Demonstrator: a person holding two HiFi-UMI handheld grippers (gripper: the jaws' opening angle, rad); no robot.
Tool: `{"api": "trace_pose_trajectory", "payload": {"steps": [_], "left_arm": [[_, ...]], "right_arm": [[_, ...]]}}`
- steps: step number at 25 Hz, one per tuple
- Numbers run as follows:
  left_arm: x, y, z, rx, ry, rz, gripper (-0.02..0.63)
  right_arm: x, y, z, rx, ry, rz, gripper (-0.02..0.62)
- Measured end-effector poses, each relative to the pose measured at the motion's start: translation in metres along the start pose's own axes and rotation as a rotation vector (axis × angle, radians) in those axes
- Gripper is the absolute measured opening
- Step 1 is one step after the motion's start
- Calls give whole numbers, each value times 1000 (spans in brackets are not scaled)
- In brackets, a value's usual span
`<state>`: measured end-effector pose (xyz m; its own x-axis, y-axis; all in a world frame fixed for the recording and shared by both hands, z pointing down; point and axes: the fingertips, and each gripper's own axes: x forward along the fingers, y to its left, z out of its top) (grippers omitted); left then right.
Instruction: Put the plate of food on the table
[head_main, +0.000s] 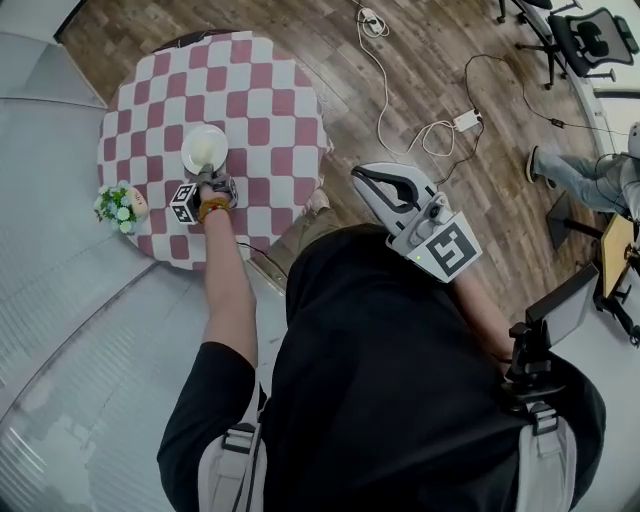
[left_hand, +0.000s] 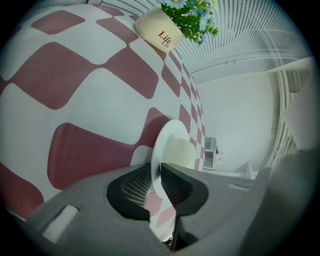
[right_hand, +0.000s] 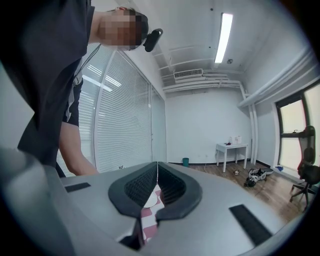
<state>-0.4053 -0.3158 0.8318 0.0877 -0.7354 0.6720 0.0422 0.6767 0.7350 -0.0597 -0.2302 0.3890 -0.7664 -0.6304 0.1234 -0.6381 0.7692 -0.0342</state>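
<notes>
Closest to the head camera is the person's black shirt (head_main: 400, 380), filling the lower picture. Just above it, the right tongs (head_main: 362, 175) are held up near the chest, away from the surface, probably so they stay out of the way. In their own view, the right tongs (right_hand: 157, 167) have the jaws pressed together with nothing between them.

Farther out, the left arm (head_main: 225, 280) stretches forward to a round surface (head_main: 270, 100) covered in a red and white check cloth. At its end, the left tongs (head_main: 206, 176) are shut on the near rim of the plate (head_main: 204, 148). The left gripper view shows why the grip is there. The jaws of the left tongs (left_hand: 156, 172) pinch only the thin white edge of the plate (left_hand: 172, 142), which keeps them off the pale food (left_hand: 179, 152) in its middle.

The plate lies well inside the surface (left_hand: 90, 100), not near the edge, and looks down on the cloth or very nearly so. I cannot tell whether its full weight rests there. I judge the placing almost done, with only the release left.

A small flower pot (head_main: 122, 205) stands left of the tongs by the edge, apart from the plate. In the left gripper view the flower pot (left_hand: 160, 32) reads "Life". Beyond the surface is wooden floor (head_main: 420, 60).
</notes>
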Motion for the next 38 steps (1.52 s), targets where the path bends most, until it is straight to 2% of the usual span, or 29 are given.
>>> {"api": "trace_pose_trajectory", "payload": {"steps": [5,8,11,13,15,20,22,26,30,34,38], "left_arm": [[-7,6,-12,35,59,64,52],[-14,15,-25,45,103,88,51],[-28,16,-14,73,46,63,51],[-39,19,-2,84,1,19,51],[-57,20,2,82,-20,-58,51],[-133,14,-22,87,-35,-270,51],[-166,26,-30,120,-26,-318,51],[-228,46,-47,275,-34,-349,49],[-274,40,-51,510,-110,-363,49],[-298,-5,-59,794,-187,-410,49],[-330,-73,-71,1067,-304,-474,44]], "right_arm": [[-5,3,0,20,-14,-3,11],[-6,5,-4,-3,-9,23,11],[3,12,-11,-23,-5,66,11],[9,18,-17,-8,7,100,11],[15,26,-22,32,21,131,11],[40,37,-16,72,-9,200,11],[53,42,-10,92,-29,234,11],[76,60,1,78,-40,308,11],[90,84,0,23,-37,393,11],[104,104,1,-40,-45,461,11],[116,123,10,-168,-84,527,11]]}}
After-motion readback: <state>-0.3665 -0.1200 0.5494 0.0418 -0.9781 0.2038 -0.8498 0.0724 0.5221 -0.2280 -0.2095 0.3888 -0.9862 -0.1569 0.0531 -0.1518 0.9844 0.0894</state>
